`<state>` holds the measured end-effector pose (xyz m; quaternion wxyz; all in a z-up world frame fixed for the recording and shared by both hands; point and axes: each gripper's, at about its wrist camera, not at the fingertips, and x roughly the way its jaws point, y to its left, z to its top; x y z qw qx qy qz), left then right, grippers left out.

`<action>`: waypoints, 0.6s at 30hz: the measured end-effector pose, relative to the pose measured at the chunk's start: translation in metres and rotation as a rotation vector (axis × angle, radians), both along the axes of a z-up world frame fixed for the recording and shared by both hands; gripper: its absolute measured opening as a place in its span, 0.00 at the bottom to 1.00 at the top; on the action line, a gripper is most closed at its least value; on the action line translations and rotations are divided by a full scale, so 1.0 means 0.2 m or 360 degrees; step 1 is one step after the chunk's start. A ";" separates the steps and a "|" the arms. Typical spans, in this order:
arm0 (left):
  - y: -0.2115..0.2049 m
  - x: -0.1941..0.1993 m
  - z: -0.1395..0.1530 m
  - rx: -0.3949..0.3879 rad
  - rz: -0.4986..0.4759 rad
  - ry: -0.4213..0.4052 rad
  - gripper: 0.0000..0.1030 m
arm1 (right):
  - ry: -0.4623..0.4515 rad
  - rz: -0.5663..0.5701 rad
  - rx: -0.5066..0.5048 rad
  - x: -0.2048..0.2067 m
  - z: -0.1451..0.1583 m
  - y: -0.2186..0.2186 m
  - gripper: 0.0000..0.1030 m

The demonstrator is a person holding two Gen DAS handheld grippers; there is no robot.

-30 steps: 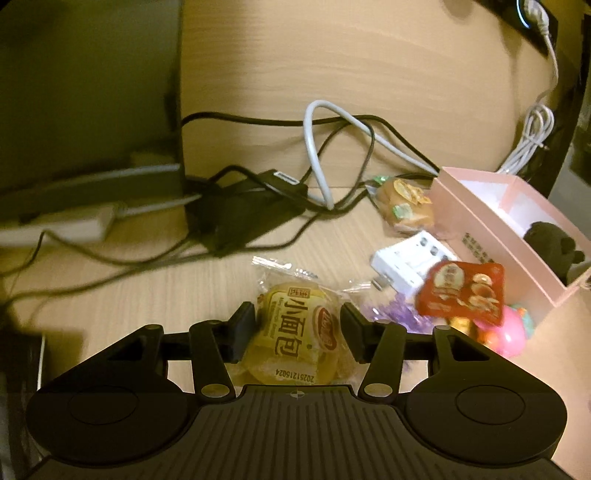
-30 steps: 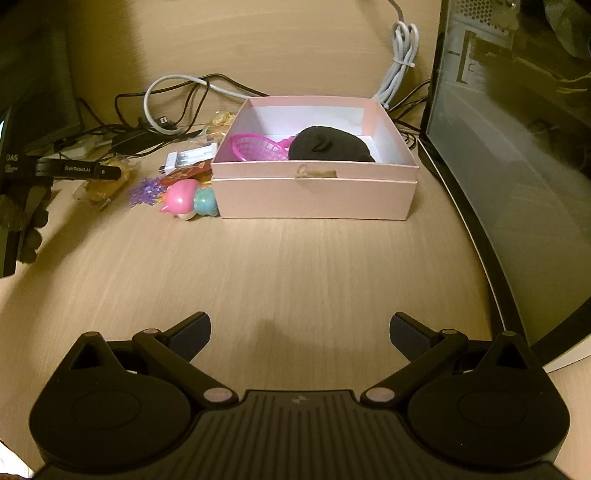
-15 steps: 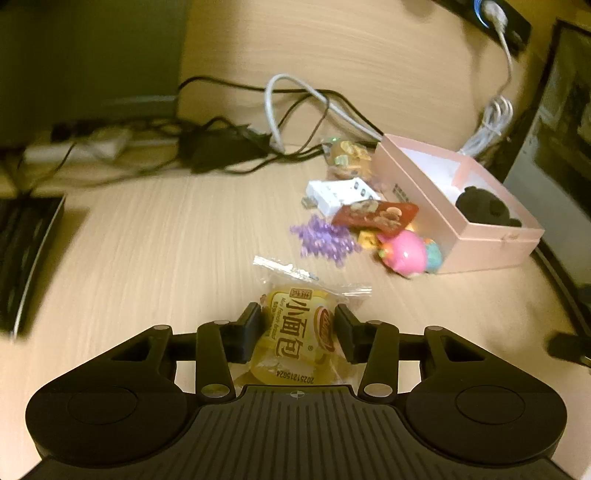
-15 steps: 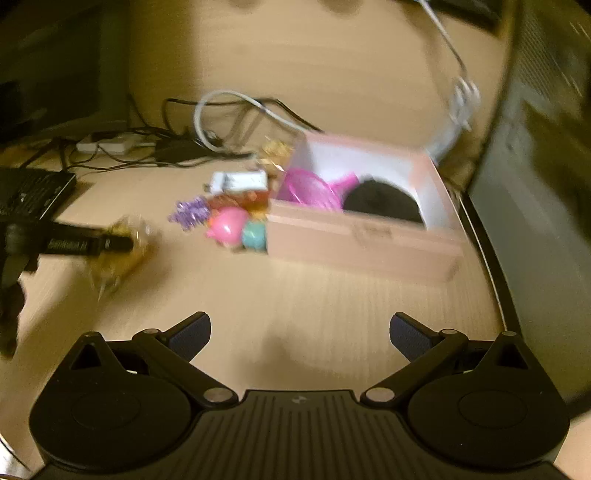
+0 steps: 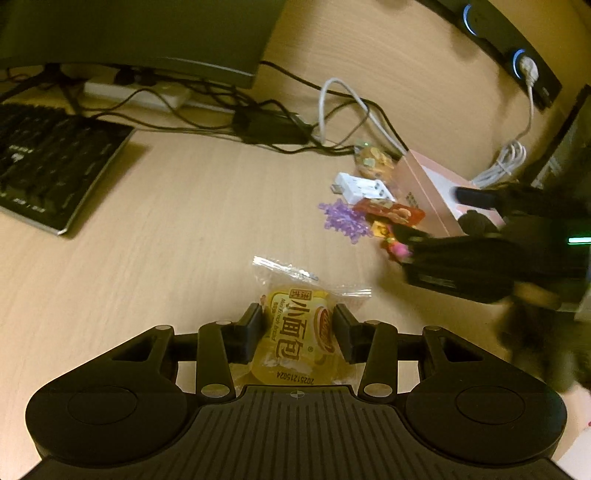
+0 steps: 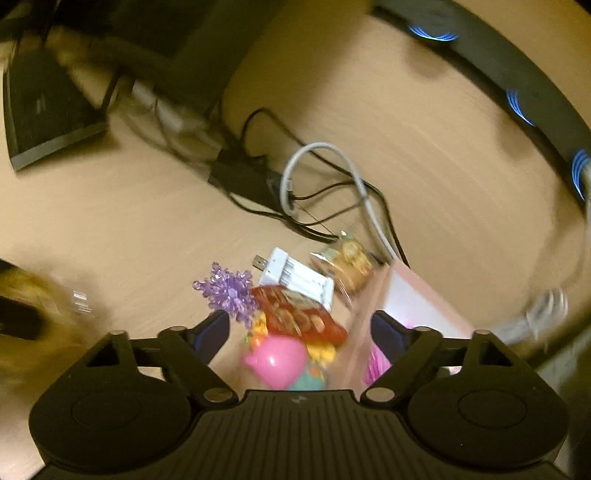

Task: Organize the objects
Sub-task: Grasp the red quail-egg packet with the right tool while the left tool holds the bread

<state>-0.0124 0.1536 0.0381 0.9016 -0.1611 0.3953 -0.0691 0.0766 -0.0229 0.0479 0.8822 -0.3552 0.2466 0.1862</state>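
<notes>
My left gripper (image 5: 298, 322) is shut on a yellow bread packet (image 5: 295, 339), held just above the wooden desk (image 5: 177, 236). My right gripper (image 6: 301, 326), a dark blur at the right of the left wrist view (image 5: 461, 258), hovers over a small pile beside the pink box (image 6: 417, 299). Its jaws are closing, with a pink toy (image 6: 277, 360) and a red snack packet (image 6: 299, 314) below the gap and neither pad touching them. A purple crystal cluster (image 6: 231, 291), a white charger (image 6: 299, 277) and a cookie packet (image 6: 351, 262) lie just beyond.
A black keyboard (image 5: 48, 162) lies at the left, with a monitor (image 5: 147, 33) behind it. A power adapter (image 5: 273, 127) and tangled cables (image 5: 332, 110) run along the back wall. A dark strip with blue-lit sockets (image 5: 517, 55) crosses the top right.
The left gripper has drawn back from the pile with the bread packet and rolled. The right gripper swung left from the box's front to over the pile, rolled, and its jaws narrowed.
</notes>
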 end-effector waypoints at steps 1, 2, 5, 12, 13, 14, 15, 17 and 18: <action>0.01 -0.01 0.00 -0.0005 0.0006 0.0006 0.45 | -0.0011 0.0008 -0.0060 0.03 -0.04 0.04 0.68; 0.03 -0.02 0.01 -0.0009 0.0010 0.0009 0.45 | -0.0012 0.0008 -0.0119 0.07 -0.09 0.08 0.66; 0.06 -0.04 0.02 -0.0011 0.0027 0.0000 0.45 | 0.0018 -0.0039 -0.0198 0.17 -0.19 0.13 0.52; 0.08 -0.06 0.03 -0.0047 0.0054 0.0007 0.45 | 0.0069 -0.0082 -0.0121 0.17 -0.18 0.11 0.23; 0.08 -0.05 0.02 -0.0055 0.0052 0.0012 0.45 | 0.0073 -0.0075 -0.0099 0.14 -0.17 0.10 0.17; 0.07 -0.04 0.02 -0.0061 0.0047 0.0017 0.45 | 0.0072 -0.0063 -0.0076 0.10 -0.15 0.09 0.15; 0.06 -0.04 0.02 -0.0060 0.0035 0.0017 0.45 | 0.0075 -0.0050 -0.0055 0.06 -0.13 0.08 0.12; 0.03 -0.02 0.02 -0.0053 0.0007 0.0018 0.45 | 0.0101 -0.0026 -0.0002 -0.04 -0.08 0.05 0.08; 0.01 -0.01 0.02 -0.0053 -0.0010 0.0020 0.45 | 0.0123 -0.0021 0.0020 -0.09 -0.07 0.03 0.06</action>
